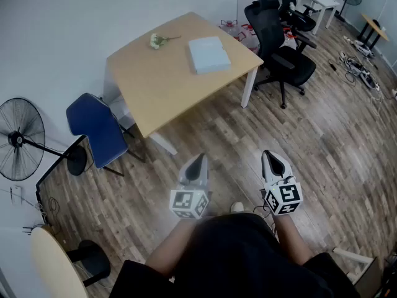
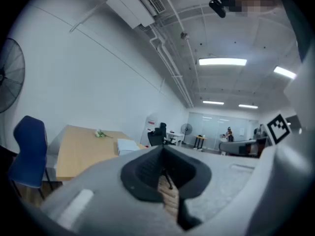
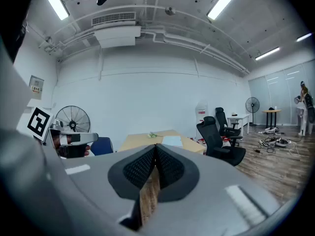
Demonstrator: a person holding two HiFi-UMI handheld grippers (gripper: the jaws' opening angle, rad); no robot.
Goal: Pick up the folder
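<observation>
Both claws are clenched and empty. The left gripper (image 1: 198,161) has its jaws pressed together along a single seam with nothing between them, and the right gripper (image 1: 269,157) is the same, with only floor planks visible in the slit under the pads. Both hang side by side over the wood floor (image 1: 322,141) on the near side of the table (image 1: 155,92), well apart from it and touching nothing. Their noses point toward the table and the marker cubes face the person. The folder (image 1: 209,54) is pale blue and lies flat on the tabletop toward the table's far right corner, fully on the surface and inside the edge. Nothing sits on it. A flower sprig (image 1: 159,40) is also on the table, at the far edge by the wall. It is left of the folder, near it but not touching. A blue chair (image 1: 98,131) stands just beside the table's left corner, angled away from it. A standing fan (image 1: 21,139) is further out from the table on that side, past the blue chair and against the wall. A black office chair (image 1: 280,47) is off the table's right side, near the white leg at that corner. Behind it, further from the table, is a small white desk (image 1: 317,2). Cables are scattered on the floor far to the table's right.
</observation>
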